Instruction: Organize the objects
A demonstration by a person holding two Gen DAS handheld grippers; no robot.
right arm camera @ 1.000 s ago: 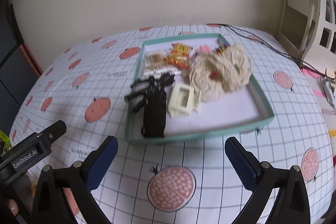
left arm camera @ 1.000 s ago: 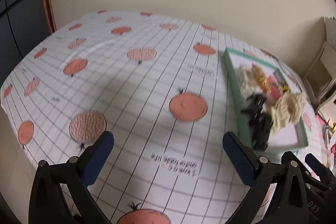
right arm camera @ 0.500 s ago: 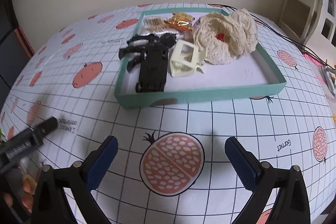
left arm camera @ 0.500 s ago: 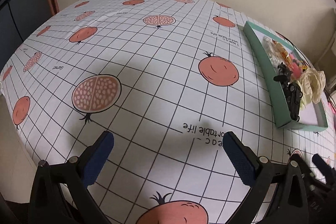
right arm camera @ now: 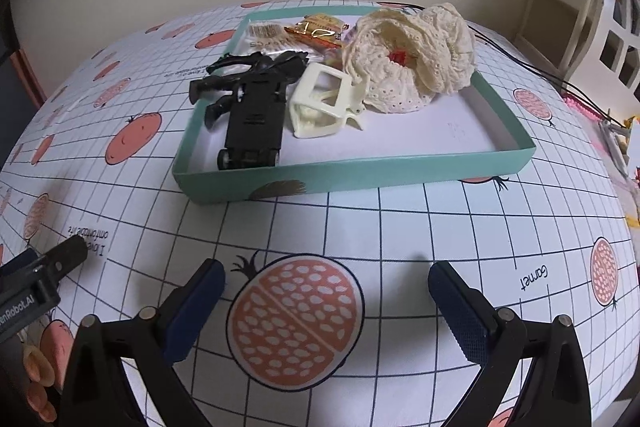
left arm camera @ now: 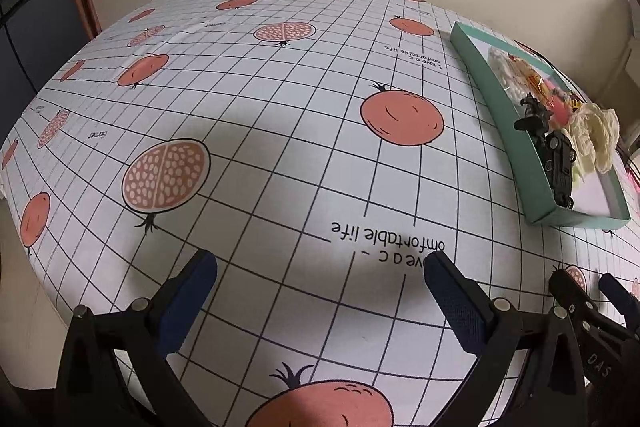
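Both claws, left claw and right claw, stand wide and empty above the bench, short of the teal tray. Inside it: black toy car, cream hair clip, lace scrunchie, apparently gathered for sorting.

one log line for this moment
left tongs: open, empty | right tongs: open, empty, short of tray | toy car, clip: in tray

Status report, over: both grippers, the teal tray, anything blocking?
Left gripper open, empty, over bare tablecloth. Right gripper open, empty, short of teal tray. Toy car, clip, lace scrunchie inside. Path clear.
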